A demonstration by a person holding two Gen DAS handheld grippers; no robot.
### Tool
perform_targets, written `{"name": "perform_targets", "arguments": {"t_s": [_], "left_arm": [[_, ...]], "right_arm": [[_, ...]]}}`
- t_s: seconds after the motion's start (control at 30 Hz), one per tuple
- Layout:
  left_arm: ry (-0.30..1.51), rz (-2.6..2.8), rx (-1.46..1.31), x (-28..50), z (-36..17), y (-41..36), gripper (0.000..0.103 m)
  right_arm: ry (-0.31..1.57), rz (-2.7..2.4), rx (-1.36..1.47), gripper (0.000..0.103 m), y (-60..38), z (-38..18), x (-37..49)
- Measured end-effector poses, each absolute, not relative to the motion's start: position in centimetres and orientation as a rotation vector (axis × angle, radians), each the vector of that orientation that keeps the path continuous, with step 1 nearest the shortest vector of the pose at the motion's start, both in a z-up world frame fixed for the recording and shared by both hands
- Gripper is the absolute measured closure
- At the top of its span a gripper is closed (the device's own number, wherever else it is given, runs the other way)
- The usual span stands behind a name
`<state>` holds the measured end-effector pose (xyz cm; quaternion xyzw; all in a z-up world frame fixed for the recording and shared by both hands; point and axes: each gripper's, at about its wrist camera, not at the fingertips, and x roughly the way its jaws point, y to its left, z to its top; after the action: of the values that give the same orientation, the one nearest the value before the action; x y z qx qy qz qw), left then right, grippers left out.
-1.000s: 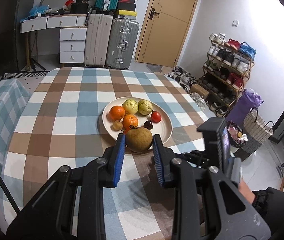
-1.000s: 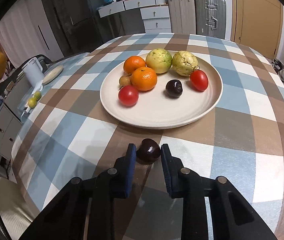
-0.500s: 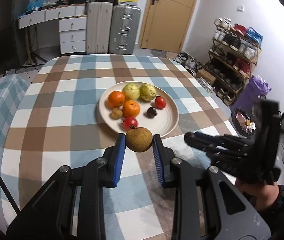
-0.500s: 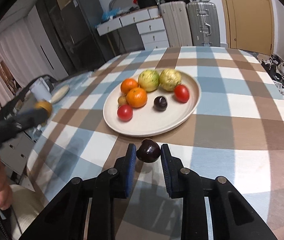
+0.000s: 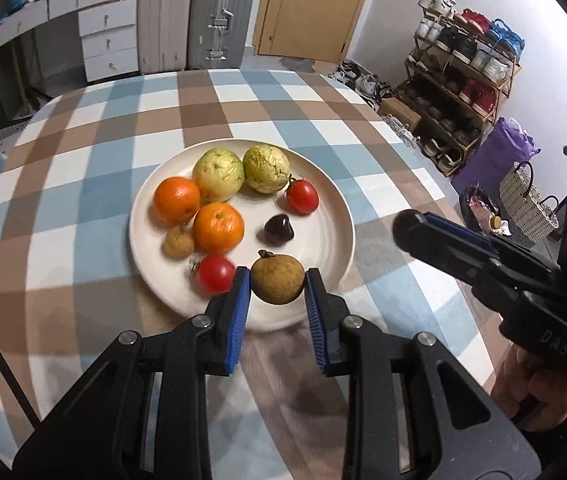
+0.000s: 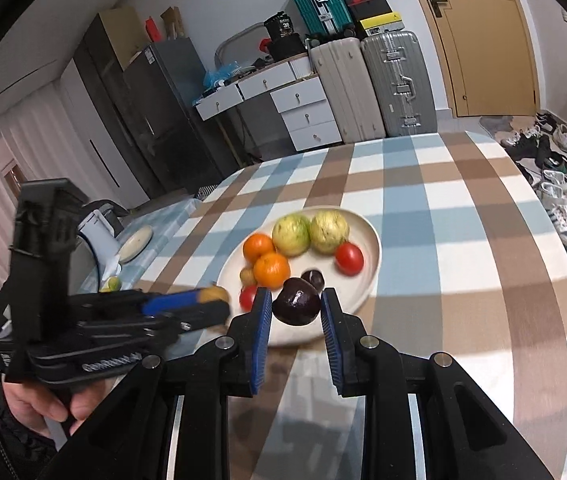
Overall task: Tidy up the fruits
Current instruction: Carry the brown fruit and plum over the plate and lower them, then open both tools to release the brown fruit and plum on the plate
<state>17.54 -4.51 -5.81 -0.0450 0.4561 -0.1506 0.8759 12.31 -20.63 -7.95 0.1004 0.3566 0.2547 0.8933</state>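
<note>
Two handheld grippers meet over a round table (image 5: 83, 128) covered in a blue, brown and white checked cloth. In the left wrist view, the left gripper (image 5: 278, 286) pinches a round brown fruit (image 5: 278, 282) between its blue pads, holding it over the near edge of a cream plate (image 5: 335, 208). On the plate lie two oranges (image 5: 218, 227), two pale green fruits (image 5: 218, 175), two tomatoes (image 5: 302, 197), a small brown fruit (image 5: 178, 242) and a dark fruit (image 5: 278, 229). One tomato sits just beside the left pad. In the right wrist view, the right gripper (image 6: 296, 307) pinches a dark purple fruit (image 6: 296, 306), also in front of the plate's near edge. The two grippers are close together, each showing at the side of the other's view, with a bare hand (image 6: 39, 404) holding the left one. Behind the table stand suitcases (image 5: 191, 16), white drawers (image 5: 107, 44), a wooden door (image 5: 311, 4) and a shoe rack (image 5: 459, 80).
</note>
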Motion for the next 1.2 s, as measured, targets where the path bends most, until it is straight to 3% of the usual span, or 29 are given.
{"name": "perform_targets", "arguments": {"t_s": [0.37, 0.97, 1.07, 1.1, 1.2], "left_arm": [[1.006, -0.347, -0.037, 21.5, -8.7, -6.3, 0.078], [1.021, -0.374, -0.036, 22.4, -10.1, -7.2, 0.078], [1.016, -0.385, -0.053, 22.3, -10.0, -7.0, 0.078], [1.014, -0.388, -0.057, 22.2, -9.8, -6.9, 0.077], [0.998, -0.393, -0.072, 21.7, -9.2, -6.6, 0.064]], "right_arm": [[0.824, 0.565, 0.265, 0.077, -19.5, -11.1, 17.9], [0.866, 0.527, 0.255, 0.077, -19.0, -13.0, 19.3], [0.878, 0.522, 0.271, 0.068, -19.2, -13.2, 19.4], [0.878, 0.521, 0.28, 0.057, -19.4, -13.2, 19.4], [0.841, 0.523, 0.312, 0.05, -20.2, -12.5, 18.9]]}}
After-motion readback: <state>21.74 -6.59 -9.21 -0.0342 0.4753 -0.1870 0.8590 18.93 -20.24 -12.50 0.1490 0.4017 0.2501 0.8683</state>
